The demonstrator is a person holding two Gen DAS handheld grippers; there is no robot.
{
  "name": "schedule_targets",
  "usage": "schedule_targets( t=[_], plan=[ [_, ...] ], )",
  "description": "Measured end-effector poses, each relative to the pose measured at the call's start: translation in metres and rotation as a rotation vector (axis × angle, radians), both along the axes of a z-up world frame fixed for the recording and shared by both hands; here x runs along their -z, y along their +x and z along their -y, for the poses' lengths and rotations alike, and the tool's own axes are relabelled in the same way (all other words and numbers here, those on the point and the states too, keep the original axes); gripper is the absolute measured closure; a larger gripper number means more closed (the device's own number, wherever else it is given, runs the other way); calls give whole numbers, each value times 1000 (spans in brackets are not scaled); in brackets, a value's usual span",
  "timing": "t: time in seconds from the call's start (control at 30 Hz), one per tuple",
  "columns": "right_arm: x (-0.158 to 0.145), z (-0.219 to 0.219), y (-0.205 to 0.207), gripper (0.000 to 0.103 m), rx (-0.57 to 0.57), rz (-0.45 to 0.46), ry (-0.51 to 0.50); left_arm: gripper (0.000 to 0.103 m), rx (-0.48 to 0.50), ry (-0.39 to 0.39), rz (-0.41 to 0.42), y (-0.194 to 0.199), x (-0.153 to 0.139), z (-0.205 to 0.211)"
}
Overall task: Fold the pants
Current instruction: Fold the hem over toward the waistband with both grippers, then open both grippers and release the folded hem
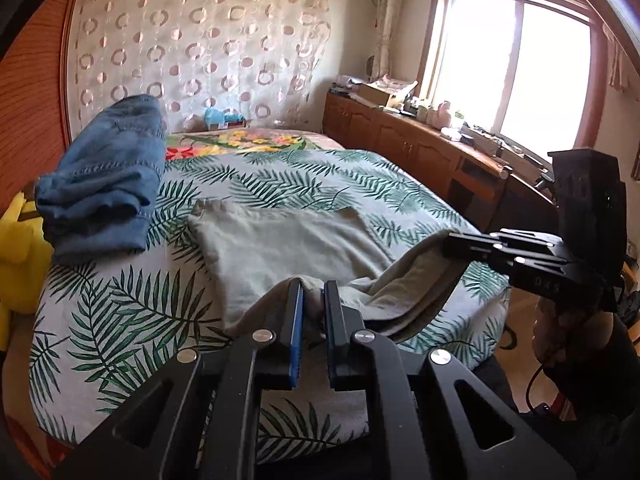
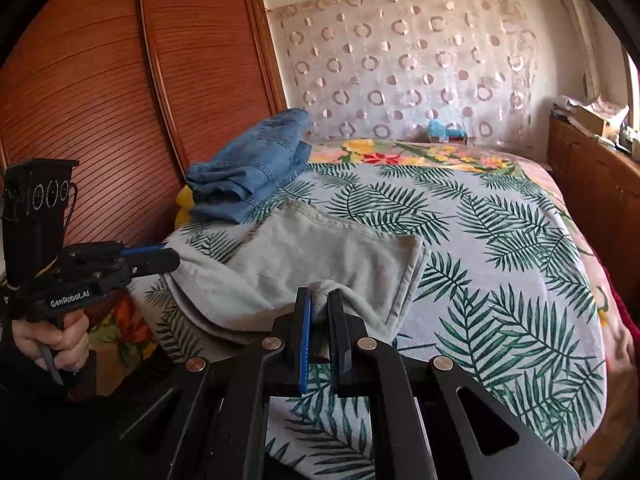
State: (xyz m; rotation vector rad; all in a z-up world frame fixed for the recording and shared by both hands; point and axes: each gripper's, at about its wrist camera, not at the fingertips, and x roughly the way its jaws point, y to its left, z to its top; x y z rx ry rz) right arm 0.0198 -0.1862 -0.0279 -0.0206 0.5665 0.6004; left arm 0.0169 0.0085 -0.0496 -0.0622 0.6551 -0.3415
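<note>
Gripping the near hem, left tool [image 1: 313, 292] and right tool [image 2: 320, 296] clamp grey pants [image 1: 288, 248] stretching away across the bed [image 1: 400, 184].

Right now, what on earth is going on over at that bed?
A person is folding pale grey pants on the leaf-print bedspread, using two hand-held grippers. The left gripper and the right gripper each pinch the near edge of the cloth. The far part lies flat. Folded blue jeans sit aside.
</note>
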Motion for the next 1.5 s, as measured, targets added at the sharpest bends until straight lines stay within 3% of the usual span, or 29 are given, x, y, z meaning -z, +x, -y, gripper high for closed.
schedule_targets(
  t=[0.4, 0.9, 1.07, 1.13, 1.17, 1.33, 1.5],
  plan=[
    [-5, -16, 44, 96, 36, 48, -18, 92, -31, 24, 62, 44, -19, -5],
    [15, -42, 105, 96, 69, -40, -78, 91, -79, 59, 1, 85, 11, -9],
    [18, -43, 111, 96, 72, -51, -100, 79, -88, 71, -12, 84, 17, -10],
    [19, -44, 112, 96, 77, -56, -105, 57, -86, 67, -16, 82, 19, -10],
    [20, -45, 112, 96, 76, -61, -105, 55, -80, 59, -21, 82, 20, -10],
    [28, -49, 118, 95, 85, -81, -131, 54, -81, 65, -45, 81, 28, -9],
    [36, -53, 124, 89, 99, -112, -160, 54, -93, 81, -56, 78, 34, -9]
  ],
)
